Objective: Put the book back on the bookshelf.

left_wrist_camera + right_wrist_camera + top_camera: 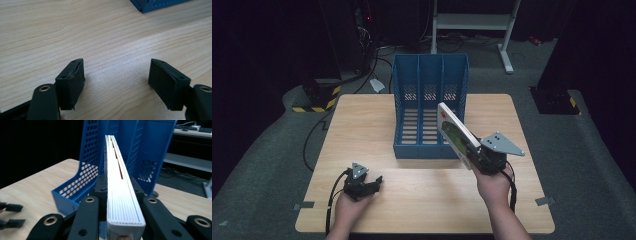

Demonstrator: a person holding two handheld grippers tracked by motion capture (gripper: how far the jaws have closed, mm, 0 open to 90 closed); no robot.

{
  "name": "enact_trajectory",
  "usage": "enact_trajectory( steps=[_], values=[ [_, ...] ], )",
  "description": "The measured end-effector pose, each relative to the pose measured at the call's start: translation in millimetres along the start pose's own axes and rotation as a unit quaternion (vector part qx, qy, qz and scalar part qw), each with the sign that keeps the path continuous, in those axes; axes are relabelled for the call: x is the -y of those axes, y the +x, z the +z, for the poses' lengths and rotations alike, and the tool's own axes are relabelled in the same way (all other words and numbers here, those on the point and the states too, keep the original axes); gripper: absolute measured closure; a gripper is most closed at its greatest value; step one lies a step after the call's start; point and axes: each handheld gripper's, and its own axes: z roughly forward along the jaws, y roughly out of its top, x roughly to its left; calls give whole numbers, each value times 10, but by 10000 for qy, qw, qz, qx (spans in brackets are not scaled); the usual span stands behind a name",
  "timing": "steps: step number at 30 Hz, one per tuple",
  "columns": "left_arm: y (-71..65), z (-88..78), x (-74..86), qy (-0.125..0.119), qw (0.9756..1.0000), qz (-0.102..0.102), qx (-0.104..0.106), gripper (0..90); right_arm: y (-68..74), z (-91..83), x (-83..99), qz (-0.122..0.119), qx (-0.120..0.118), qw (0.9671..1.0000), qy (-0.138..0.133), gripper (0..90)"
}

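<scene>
I am squeezing my right gripper (476,156) tight on a book (455,133). Its two jaws are pressing on both flat sides of the book, near its bottom end. The book is up in the air, tilted, with its top leaning toward the blue file box (430,107). It is hanging just by the front right corner of the box, over the worktop (362,130).

I am resting my left gripper (371,183) low near the front left of the worktop. Its jaws are standing wide apart, and nothing is between them.

The file box is sitting in the middle of the worktop. It has three slots, all empty, I think. The book is closest to the right slot.

To do this well, I think I should be turning the book until it is standing straight and lining up with the slot walls. Then I should be lowering it slowly, so its edge is not bumping a wall and pushing the box away.
</scene>
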Motion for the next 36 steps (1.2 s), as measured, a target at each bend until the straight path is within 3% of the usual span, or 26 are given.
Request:
enact_trajectory(
  steps=[8,17,21,36],
  values=[
    [0,1,0,-2,10000,2,3,288,-108,168,-100,63,383,9992,63,754],
    [2,0,-1,1,10000,20,7,288,-228,403,-177,187,557,9982,107,754],
    [-2,-1,1,-4,10000,14,18,287,-303,582,-211,325,747,9965,189,754],
    [-3,-1,1,-4,10000,13,23,286,-341,1053,-211,503,1074,9919,447,754]
  ],
)
